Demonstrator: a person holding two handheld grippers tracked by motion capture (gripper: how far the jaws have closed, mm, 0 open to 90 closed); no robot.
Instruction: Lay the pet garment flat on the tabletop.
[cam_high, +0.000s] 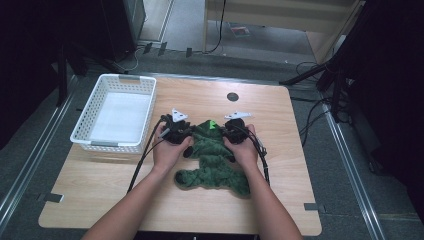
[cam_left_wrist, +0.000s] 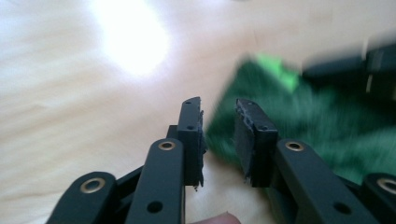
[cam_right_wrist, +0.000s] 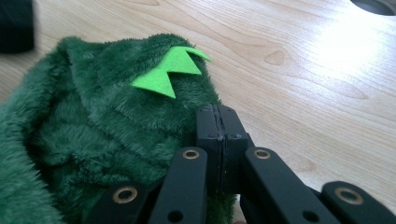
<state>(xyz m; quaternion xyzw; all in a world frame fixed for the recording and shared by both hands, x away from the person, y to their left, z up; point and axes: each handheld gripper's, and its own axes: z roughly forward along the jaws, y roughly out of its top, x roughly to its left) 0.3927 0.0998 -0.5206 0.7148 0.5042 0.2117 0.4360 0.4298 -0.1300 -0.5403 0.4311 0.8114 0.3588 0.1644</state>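
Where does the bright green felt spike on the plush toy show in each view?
High view: felt spike at centre, between the two hand-held grippers.
Left gripper view: upper right, blurred.
Right gripper view: upper centre, above the shut jaws.
Shared landmark: the dark green plush.

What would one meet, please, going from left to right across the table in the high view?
White basket → left tool → green plush garment → right tool.

A dark green plush garment lies rumpled on the wooden worktop. The left claw and right claw rest at its upper corners, one on each side. A white slatted basket stands at the worktop's left edge.
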